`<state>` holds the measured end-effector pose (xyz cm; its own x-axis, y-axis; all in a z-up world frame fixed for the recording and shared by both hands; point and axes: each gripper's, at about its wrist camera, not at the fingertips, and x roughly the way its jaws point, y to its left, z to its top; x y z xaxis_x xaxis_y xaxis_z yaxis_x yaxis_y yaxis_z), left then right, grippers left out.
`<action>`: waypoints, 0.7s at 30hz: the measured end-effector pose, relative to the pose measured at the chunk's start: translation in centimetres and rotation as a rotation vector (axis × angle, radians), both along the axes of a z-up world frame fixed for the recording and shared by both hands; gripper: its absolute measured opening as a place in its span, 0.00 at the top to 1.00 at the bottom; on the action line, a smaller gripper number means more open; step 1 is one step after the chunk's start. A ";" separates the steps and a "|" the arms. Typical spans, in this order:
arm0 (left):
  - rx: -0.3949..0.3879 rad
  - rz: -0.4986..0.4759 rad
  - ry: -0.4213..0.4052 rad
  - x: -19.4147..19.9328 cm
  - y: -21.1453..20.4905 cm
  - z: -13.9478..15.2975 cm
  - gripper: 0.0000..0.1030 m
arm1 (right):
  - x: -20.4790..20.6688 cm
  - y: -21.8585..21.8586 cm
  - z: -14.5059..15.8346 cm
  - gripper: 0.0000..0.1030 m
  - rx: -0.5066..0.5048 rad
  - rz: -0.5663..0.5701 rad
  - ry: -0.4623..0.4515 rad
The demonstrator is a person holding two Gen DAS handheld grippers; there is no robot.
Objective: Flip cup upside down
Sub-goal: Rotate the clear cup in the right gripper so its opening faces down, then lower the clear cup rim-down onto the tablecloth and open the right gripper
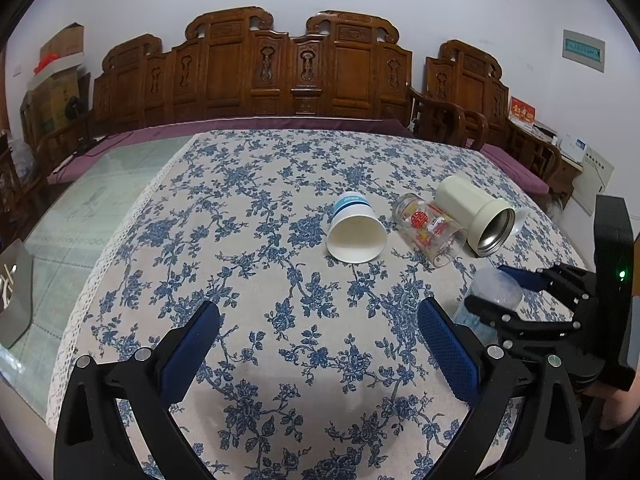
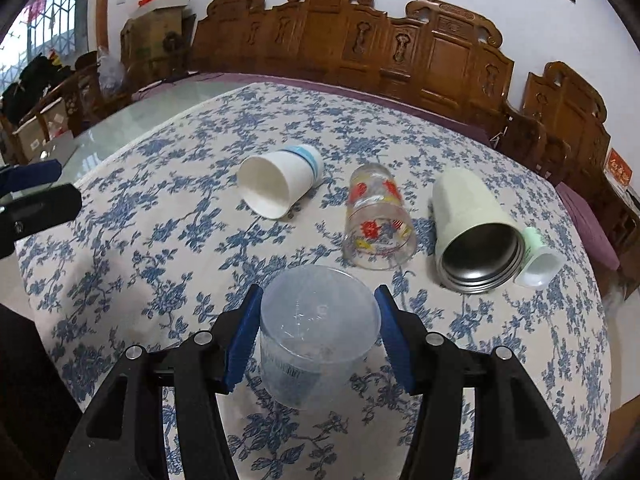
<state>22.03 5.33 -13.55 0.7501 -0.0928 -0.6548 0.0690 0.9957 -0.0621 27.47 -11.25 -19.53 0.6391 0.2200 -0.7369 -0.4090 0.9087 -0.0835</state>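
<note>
Fingers of your left gripper [image 1: 318,336] stand spread wide, nothing between them. Rightward, your right gripper [image 2: 316,334] clamps the translucent plastic cup [image 2: 318,332] between both pads, base up, with paper cup [image 2: 278,184], glass [image 2: 378,226] and flask [image 2: 474,232] lying beyond.

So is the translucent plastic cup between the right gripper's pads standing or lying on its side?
Standing, apparently upside down: the translucent plastic cup shows a closed flat top, while the right hand-held gripper brackets it. Whether the pads actually touch it, cannot tell.
</note>
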 end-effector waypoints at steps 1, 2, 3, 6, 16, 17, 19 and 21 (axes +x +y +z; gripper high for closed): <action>0.000 0.000 0.000 0.0 0.0 0.0 0.08 | -0.1 0.0 -0.1 0.42 0.005 -0.003 0.004; -0.001 0.001 0.000 0.0 0.0 0.0 0.08 | -0.2 0.1 -0.1 0.42 0.007 -0.005 0.004; -0.001 0.001 0.000 0.0 0.0 0.0 0.08 | -0.2 0.2 -0.1 0.42 0.012 -0.004 0.007; 0.008 0.005 -0.001 -0.1 0.0 0.1 0.08 | -0.5 0.2 0.1 0.42 0.038 -0.013 0.021; 0.018 0.005 -0.002 -0.5 -0.5 0.3 0.08 | -2.1 -0.9 1.5 0.32 0.140 -0.040 0.028; 0.021 0.002 -0.003 -0.6 -0.7 0.4 0.08 | -2.3 -1.1 1.6 0.31 0.148 -0.042 0.026; 0.029 -0.002 -0.002 -0.9 -1.2 0.5 0.08 | -2.9 -1.6 2.0 0.29 0.164 -0.047 0.020; 0.030 -0.007 0.000 -1.2 -1.6 0.7 0.08 | -3.5 -2.2 2.4 0.27 0.181 -0.058 0.014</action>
